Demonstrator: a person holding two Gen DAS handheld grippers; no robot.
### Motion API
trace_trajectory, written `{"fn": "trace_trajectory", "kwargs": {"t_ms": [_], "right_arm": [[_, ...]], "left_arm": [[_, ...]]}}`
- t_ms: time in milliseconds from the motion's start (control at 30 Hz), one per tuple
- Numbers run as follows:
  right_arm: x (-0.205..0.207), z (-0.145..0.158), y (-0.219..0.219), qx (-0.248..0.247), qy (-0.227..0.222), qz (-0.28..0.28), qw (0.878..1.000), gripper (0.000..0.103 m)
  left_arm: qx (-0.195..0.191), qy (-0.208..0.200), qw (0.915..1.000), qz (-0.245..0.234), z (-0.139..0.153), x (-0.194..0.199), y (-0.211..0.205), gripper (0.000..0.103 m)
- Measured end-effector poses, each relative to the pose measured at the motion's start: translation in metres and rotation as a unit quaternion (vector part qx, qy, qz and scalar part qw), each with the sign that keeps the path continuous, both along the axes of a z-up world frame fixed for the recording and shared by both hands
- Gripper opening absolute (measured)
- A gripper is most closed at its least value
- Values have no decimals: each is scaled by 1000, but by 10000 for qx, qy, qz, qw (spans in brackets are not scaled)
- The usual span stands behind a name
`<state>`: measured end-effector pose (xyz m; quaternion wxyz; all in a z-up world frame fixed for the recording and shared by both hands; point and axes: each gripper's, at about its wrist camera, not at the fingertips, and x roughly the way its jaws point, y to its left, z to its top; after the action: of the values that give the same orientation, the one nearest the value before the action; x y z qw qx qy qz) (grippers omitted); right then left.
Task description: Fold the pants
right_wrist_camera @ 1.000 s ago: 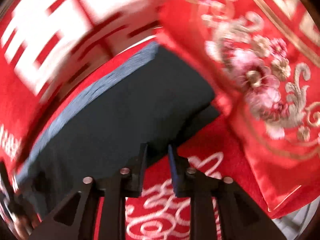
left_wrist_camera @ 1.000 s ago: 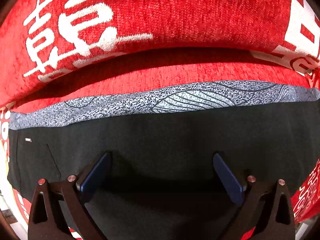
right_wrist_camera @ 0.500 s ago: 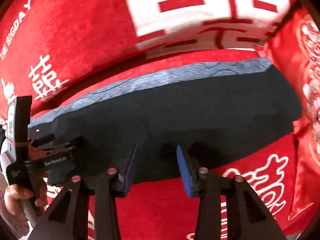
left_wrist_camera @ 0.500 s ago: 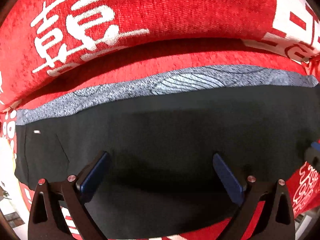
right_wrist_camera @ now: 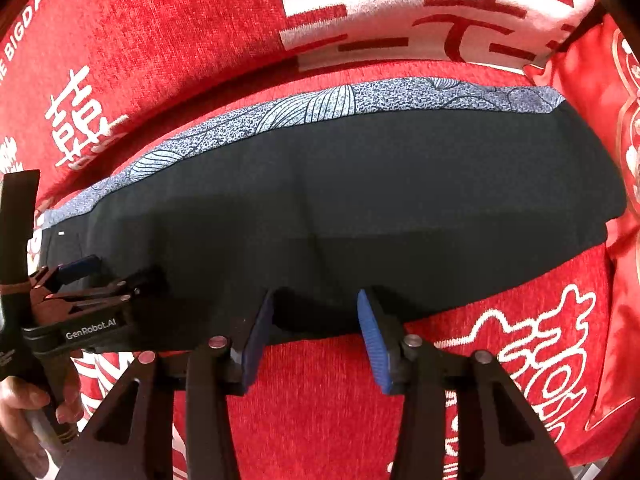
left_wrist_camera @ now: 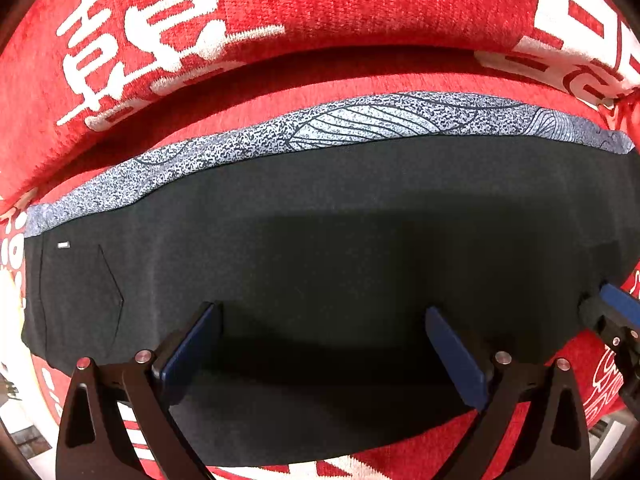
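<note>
Pants (left_wrist_camera: 340,240), dark, are seen laid flat and folded lengthwise on a red sofa seat (left_wrist_camera: 360,80) printed with white characters. A blue-grey patterned strip (left_wrist_camera: 360,124) is shown along the far edge of the pants, next to the red backrest cushion (left_wrist_camera: 320,0). A small white tag (left_wrist_camera: 63,245) and a pocket seam are visible near the pants' left end in the left wrist view.

The left tool (left_wrist_camera: 320,340) is pointed down over the middle of the pants, its blue pads spread wide with nothing between them but the flat cloth beneath; no pinch is shown. In the right wrist view the left tool (right_wrist_camera: 92,276) is seen at the left end of the garment, held by a hand (right_wrist_camera: 24,404).

The right tool (right_wrist_camera: 316,320) is positioned at the near edge of the pants, jaws opening; the dark hem sits in the gap between the pads, but the pads are not seen pressing on it. A red embroidered satin cushion (right_wrist_camera: 616,160) is seen just beside the pants' right end.
</note>
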<state>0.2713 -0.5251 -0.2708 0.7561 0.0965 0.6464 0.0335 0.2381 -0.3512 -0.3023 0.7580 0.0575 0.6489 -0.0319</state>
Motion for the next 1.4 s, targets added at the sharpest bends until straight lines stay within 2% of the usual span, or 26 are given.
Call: {"fn": "trace_trajectory", "kwargs": {"t_ms": [400, 700, 1167, 1400], "right_arm": [[-1, -1, 1, 66, -44, 13, 10000, 52], [-2, -1, 1, 98, -71, 39, 9999, 52], [1, -1, -2, 194, -77, 15, 9998, 54], [0, -2, -4, 253, -105, 25, 9996, 54]], "left_arm": [[77, -41, 10000, -22, 0, 1, -6, 103], [361, -154, 9991, -144, 2, 2, -19, 103], [371, -161, 9991, -145, 0, 3, -19, 103], [504, -196, 9983, -205, 5, 0, -28, 103]]}}
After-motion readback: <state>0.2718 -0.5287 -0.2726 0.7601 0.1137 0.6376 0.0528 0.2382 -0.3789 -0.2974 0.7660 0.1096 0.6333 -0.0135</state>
